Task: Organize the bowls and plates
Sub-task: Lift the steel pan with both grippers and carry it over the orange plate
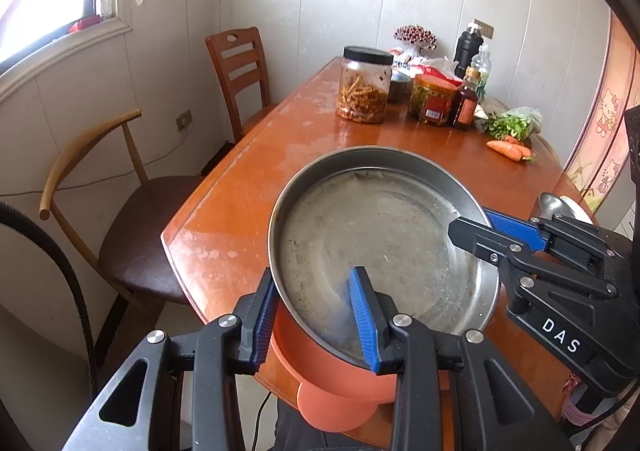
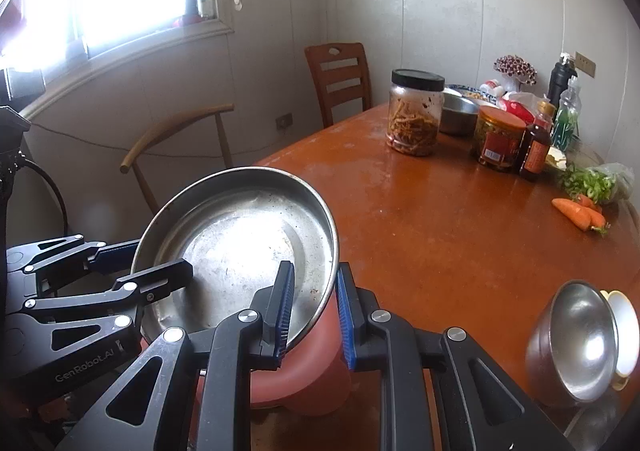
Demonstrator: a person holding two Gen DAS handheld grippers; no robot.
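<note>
The steel plate, wide, shallow and scuffed grey inside, sits tilted on top of an orange plastic bowl at the near corner of the desk, its far rim raised and its near rim low over the bowl's lip. The left hand-held gripper is closed narrowly on the plate's near rim, one blue pad inside the dish and the other outside against the metal, just above the orange bowl. The right hand-held gripper pinches the opposite edge in the same way, one finger inside the plate and one outside it, alongside the orange bowl; in the left wrist view it reaches in from the right with its black finger lying over the plate's inner wall. In the right wrist view the steel plate catches a bright glare from the window. Near the desk's right edge a steel bowl lies tipped on its side, mouth toward the camera, touching a white cup behind it. Well apart, at the far end of the orange-brown desk, stands a clear jar with a black lid holding brownish strips, then a shorter jar with a red label, a dark sauce bottle, a black flask and a clear bottle. Two carrots lie beside a bag of greens. Two wooden chairs stand along the left side, the nearer one with a curved back and dark seat
</note>
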